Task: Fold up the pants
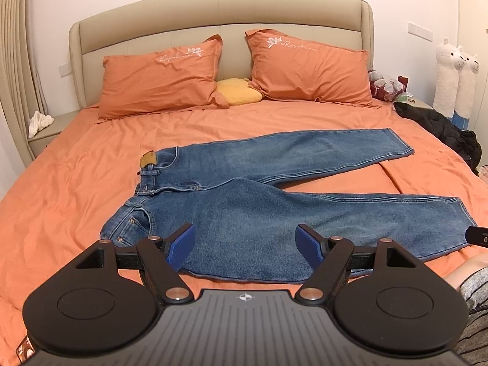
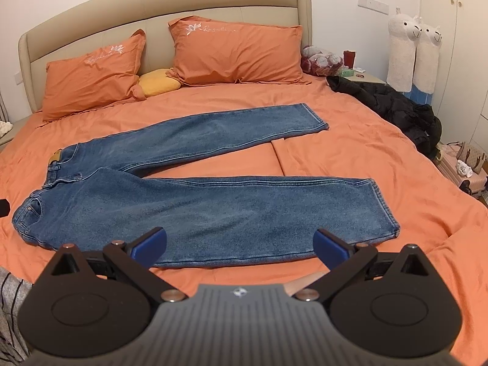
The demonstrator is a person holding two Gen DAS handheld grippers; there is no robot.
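Note:
Blue jeans [image 1: 259, 210] lie flat on the orange bed sheet [image 1: 76, 167], waistband to the left, both legs spread apart to the right in a V. They also show in the right wrist view [image 2: 198, 207]. My left gripper [image 1: 245, 244] is open and empty, hovering over the near leg's thigh close to the waist. My right gripper [image 2: 239, 245] is open and empty, over the near edge of the near leg. The tip of the right gripper [image 1: 477, 236] shows at the right edge of the left wrist view, near the near leg's hem.
Two orange pillows [image 1: 158, 76] [image 1: 308, 67] and a yellow cushion [image 1: 238, 91] lie at the beige headboard [image 1: 219, 9]. A black jacket [image 2: 393, 106] lies on the bed's right edge. Nightstands stand on both sides, two plush alpacas [image 2: 411, 52] and bags at the right.

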